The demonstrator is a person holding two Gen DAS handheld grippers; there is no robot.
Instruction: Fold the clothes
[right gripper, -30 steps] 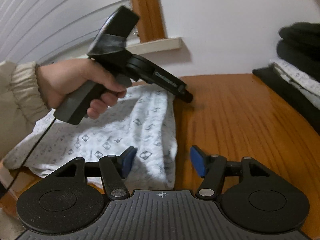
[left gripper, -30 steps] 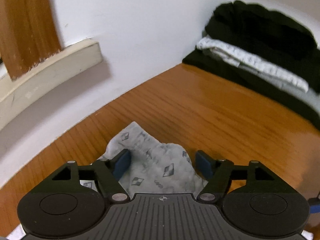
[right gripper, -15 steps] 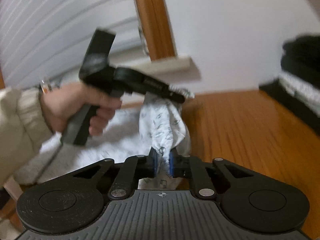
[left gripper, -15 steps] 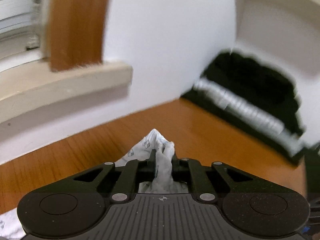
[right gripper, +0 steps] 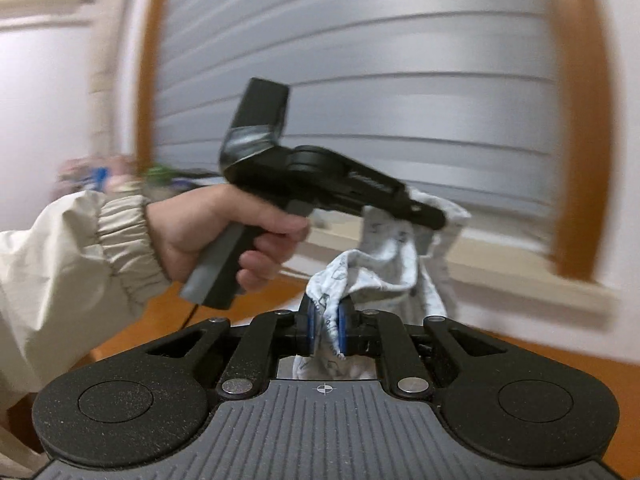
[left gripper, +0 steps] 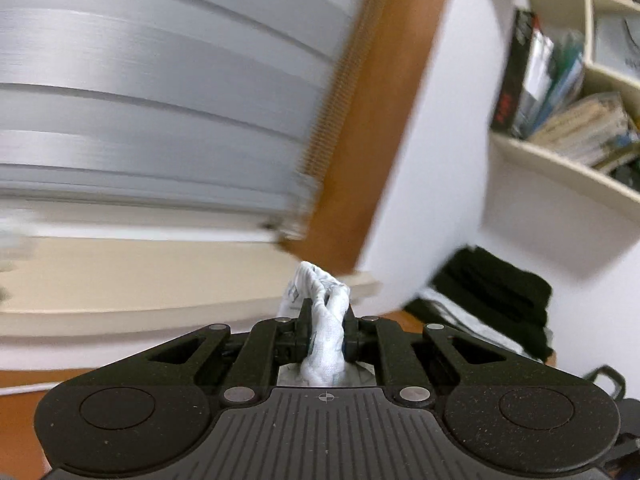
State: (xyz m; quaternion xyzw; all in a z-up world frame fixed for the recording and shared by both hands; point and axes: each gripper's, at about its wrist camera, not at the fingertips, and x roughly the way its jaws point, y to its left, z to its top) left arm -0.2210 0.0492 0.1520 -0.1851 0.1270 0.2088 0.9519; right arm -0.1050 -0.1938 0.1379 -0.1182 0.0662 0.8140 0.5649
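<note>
Both grippers had risen from the table since a second before, carrying the cloth up toward the window.

Left wrist view: the left gripper [left gripper: 326,334] was clamped on a bunched ridge of the white patterned garment [left gripper: 320,312] at lower centre, with blurred blinds [left gripper: 160,92] filling the upper left and a dark folded stack [left gripper: 492,300] at right.

Right wrist view: the right gripper [right gripper: 326,330] pinched the garment (its blue pads [right gripper: 343,330] pressed tight on the fabric), which draped up to the other gripper at centre right, held by the left hand [right gripper: 224,236].
</note>
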